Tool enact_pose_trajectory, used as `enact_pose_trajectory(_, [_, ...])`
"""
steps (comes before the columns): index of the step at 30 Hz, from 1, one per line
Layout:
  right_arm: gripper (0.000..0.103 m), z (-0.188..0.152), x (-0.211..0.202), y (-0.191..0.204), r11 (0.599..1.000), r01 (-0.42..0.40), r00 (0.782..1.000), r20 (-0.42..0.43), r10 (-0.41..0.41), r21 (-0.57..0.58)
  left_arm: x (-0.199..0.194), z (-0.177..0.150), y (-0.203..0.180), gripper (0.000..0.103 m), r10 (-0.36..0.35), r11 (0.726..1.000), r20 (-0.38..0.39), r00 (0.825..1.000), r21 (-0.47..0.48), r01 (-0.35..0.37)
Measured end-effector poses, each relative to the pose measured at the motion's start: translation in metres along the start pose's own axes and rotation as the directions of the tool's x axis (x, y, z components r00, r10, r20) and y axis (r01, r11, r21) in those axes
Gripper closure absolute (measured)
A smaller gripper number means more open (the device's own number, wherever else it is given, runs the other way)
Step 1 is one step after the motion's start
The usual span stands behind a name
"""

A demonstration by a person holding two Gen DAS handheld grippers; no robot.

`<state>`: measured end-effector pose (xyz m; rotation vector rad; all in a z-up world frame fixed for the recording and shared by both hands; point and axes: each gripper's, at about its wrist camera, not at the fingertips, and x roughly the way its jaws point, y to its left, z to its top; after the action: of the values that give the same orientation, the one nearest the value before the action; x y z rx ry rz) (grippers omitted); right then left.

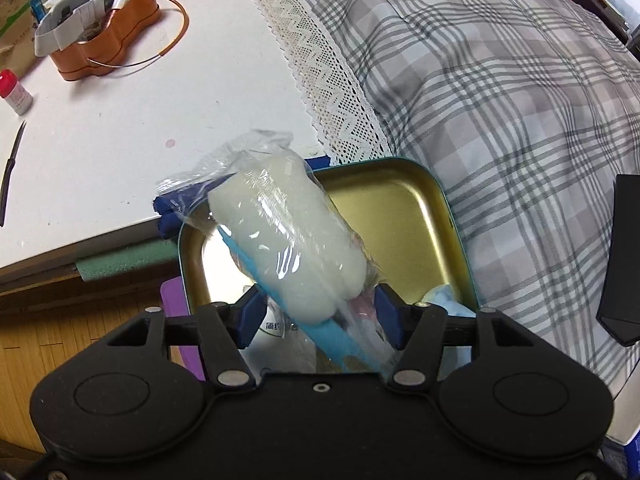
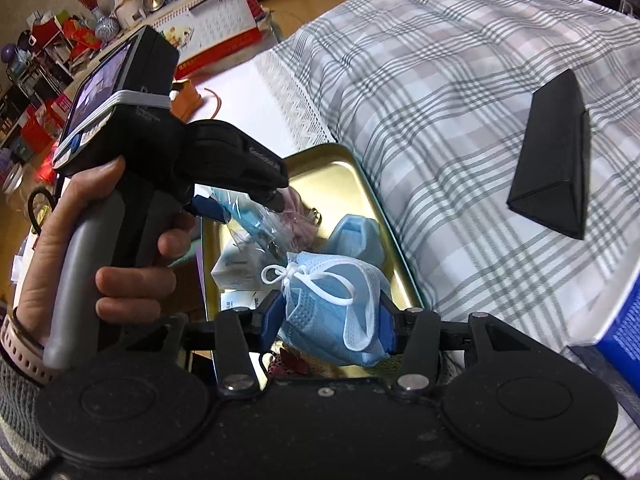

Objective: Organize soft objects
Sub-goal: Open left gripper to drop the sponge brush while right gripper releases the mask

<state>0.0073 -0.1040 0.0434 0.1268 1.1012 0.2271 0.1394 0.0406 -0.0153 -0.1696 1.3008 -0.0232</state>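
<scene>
A teal tin with a gold inside (image 1: 440, 200) lies at the table's edge, beside a plaid cloth. My left gripper (image 1: 320, 316) stands over it with a clear plastic package (image 1: 288, 232) between its blue pads. The package holds a white sponge-like roll and a blue handle, and its far end leans over the tin's far-left rim. A small gap shows at the left pad. In the right wrist view, my right gripper (image 2: 330, 320) is shut on a folded blue face mask (image 2: 332, 304) just above the tin (image 2: 332, 184). The left gripper (image 2: 244, 204) hangs there too, held by a person's hand (image 2: 80, 240).
Inside the tin lie another blue mask (image 2: 356, 236) and a small white box (image 2: 236, 272). A black triangular case (image 2: 556, 160) rests on the plaid cloth (image 1: 500, 100). On the white table stand an orange tin (image 1: 108, 40) and a red-capped bottle (image 1: 14, 92).
</scene>
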Motion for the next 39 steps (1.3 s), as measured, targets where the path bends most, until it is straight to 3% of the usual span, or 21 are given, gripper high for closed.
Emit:
enact_pose_trajectory(3, [0.045, 0.003, 0.006, 0.004, 1.0, 0.025, 1.0, 0.002, -0.025, -0.014, -0.003, 0.001, -0.001, 0.037, -0.037, 0.999, 0.005, 0.999, 0.014, 0.037])
enact_pose_trajectory(10, [0.042, 0.003, 0.012, 0.006, 0.999, 0.043, 0.999, -0.011, -0.044, -0.018, -0.011, 0.0, 0.0, 0.031, -0.05, 0.999, 0.035, 0.998, 0.016, 0.049])
enact_pose_trajectory(26, [0.041, -0.01, -0.01, -0.002, 0.998, 0.05, 0.998, 0.024, -0.05, 0.025, -0.028, -0.013, 0.023, 0.026, -0.067, 0.996, 0.079, 0.995, -0.057, 0.071])
enact_pose_trajectory(39, [0.04, -0.029, -0.036, -0.012, 0.996, 0.067, 0.997, 0.041, -0.069, 0.053, -0.039, -0.064, 0.008, 0.026, -0.06, 0.998, 0.045, 0.997, -0.027, 0.061])
